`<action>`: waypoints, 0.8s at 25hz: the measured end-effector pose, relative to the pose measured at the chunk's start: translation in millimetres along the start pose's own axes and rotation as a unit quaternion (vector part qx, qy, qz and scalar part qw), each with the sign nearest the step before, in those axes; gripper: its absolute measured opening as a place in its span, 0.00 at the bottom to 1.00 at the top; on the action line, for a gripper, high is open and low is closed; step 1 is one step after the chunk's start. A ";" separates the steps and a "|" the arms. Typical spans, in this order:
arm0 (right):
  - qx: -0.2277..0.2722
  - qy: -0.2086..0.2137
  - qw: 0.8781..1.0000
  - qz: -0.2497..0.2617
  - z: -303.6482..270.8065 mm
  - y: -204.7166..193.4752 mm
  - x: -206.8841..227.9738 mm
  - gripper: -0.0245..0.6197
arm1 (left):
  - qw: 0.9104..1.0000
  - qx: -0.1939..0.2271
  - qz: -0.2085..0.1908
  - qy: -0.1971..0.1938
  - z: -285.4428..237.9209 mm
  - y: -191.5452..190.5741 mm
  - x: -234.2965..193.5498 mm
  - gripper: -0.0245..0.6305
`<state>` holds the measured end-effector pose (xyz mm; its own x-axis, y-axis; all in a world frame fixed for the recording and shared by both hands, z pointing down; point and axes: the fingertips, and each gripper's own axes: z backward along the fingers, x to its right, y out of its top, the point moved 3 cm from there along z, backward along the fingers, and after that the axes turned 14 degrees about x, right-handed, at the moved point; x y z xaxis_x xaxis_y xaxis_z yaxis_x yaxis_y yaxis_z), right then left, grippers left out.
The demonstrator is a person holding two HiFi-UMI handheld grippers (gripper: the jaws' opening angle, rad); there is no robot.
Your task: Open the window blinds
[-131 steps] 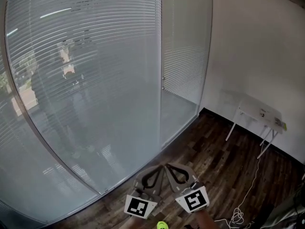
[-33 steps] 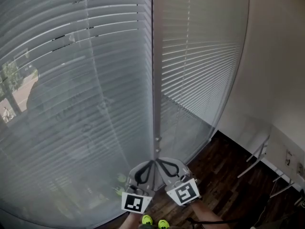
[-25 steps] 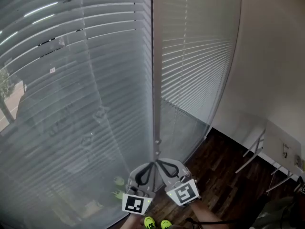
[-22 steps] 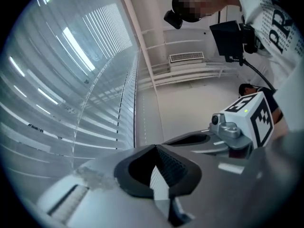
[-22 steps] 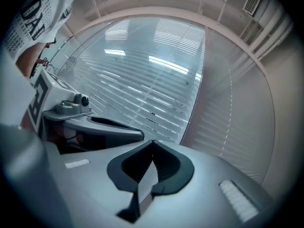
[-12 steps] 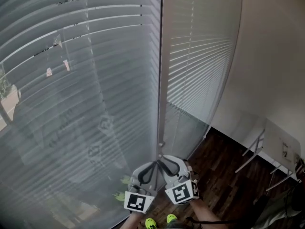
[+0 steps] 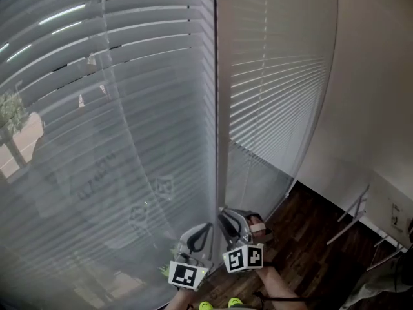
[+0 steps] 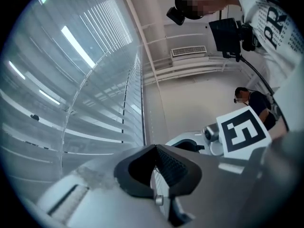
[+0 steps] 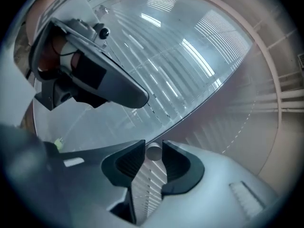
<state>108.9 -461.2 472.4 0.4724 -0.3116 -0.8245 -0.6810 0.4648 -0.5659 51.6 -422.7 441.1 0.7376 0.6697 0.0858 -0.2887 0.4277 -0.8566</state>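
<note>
Window blinds (image 7: 129, 108) of pale horizontal slats hung behind reflective glass, beside a vertical frame post (image 7: 218, 108). The right gripper (image 9: 153, 144), its jaws just opening, straddled a small round metal knob (image 9: 153, 153); contact was unclear. The left gripper (image 8: 156, 147) held its ribbed black pads together, empty. Shirt lettering (image 8: 275, 18) was cut off.

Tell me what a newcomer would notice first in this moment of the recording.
The lowered slatted blinds behind glass fill the head view's left and centre, split by a grey upright frame. At bottom centre the right gripper is at that frame; its jaws have just been opening, with a small round knob between their tips.
</note>
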 end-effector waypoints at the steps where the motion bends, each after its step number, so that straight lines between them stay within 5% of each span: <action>1: 0.001 0.002 1.000 0.005 -3.3 -2.0 1.4 0.21 | 1.000 0.001 0.000 0.000 -1.8 -0.5 -0.3 0.03; 7: 0.008 0.033 0.999 0.036 -16.5 -12.0 0.9 0.26 | 1.000 0.012 -0.010 0.005 -11.3 -1.6 3.8 0.03; 20: 0.050 0.031 0.998 0.009 -13.5 -13.6 3.8 0.24 | 1.000 -0.001 -0.011 0.002 -13.5 -12.3 6.9 0.03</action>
<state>112.4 -479.9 476.9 0.4223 -0.3523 -0.8352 -0.6290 0.5496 -0.5498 68.5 -431.5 445.4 0.7466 0.6573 0.1032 -0.2704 0.4415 -0.8556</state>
